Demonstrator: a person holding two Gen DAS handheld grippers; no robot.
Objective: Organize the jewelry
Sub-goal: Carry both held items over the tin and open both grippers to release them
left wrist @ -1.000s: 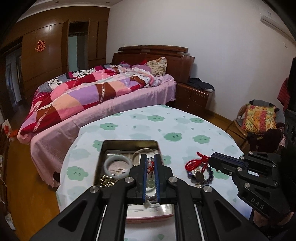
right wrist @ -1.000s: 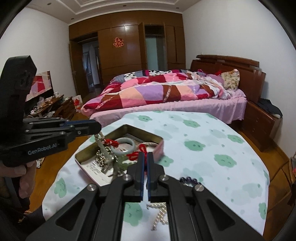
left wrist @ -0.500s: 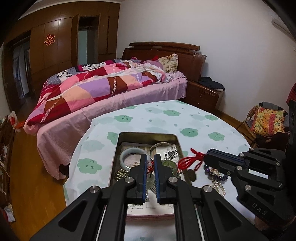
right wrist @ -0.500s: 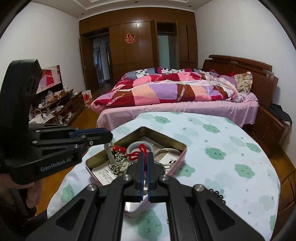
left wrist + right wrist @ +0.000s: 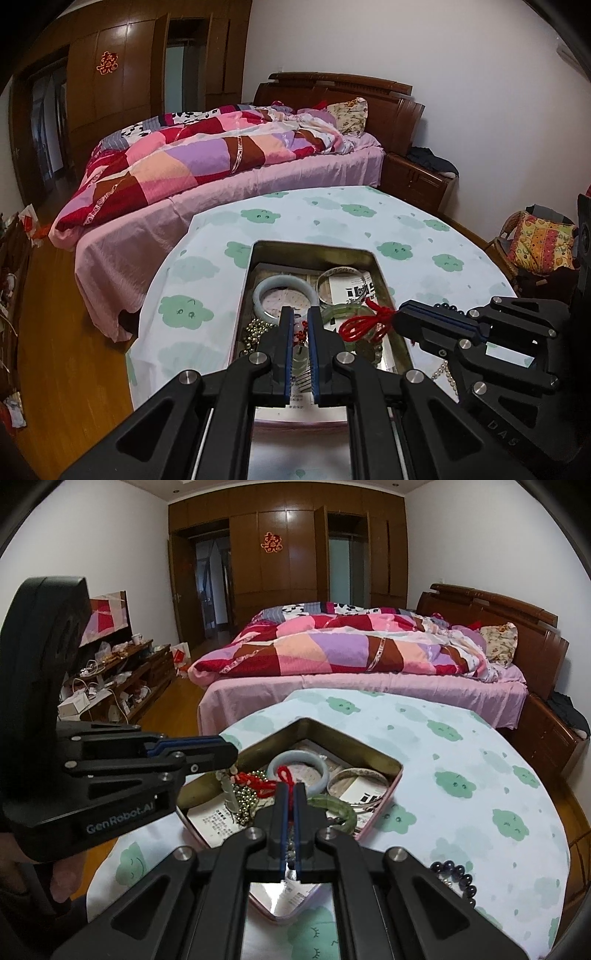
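An open metal tin (image 5: 258, 273) (image 5: 384, 760) sits on the round table and holds a pale jade bangle (image 5: 284, 291) (image 5: 298, 763), a silver bangle (image 5: 341, 284), a gold bead chain (image 5: 255, 328) and a green bangle (image 5: 334, 805). My left gripper (image 5: 298, 325) hangs over the tin, nearly shut on a red-corded pale pendant (image 5: 301, 345). My right gripper (image 5: 291, 797) is shut on a red cord (image 5: 286, 779) (image 5: 364, 323) of another pendant, held over the tin's near right part.
A dark bead bracelet (image 5: 456, 875) and a pearl strand (image 5: 445, 373) lie on the cloud-print tablecloth (image 5: 461, 760) right of the tin. A bed (image 5: 221, 155) stands beyond the table. A cushioned chair (image 5: 539, 243) is at the right.
Both grippers have moved with their corded pendants from beside the tin to over it. The right gripper's red cord now hangs above the tin's contents.
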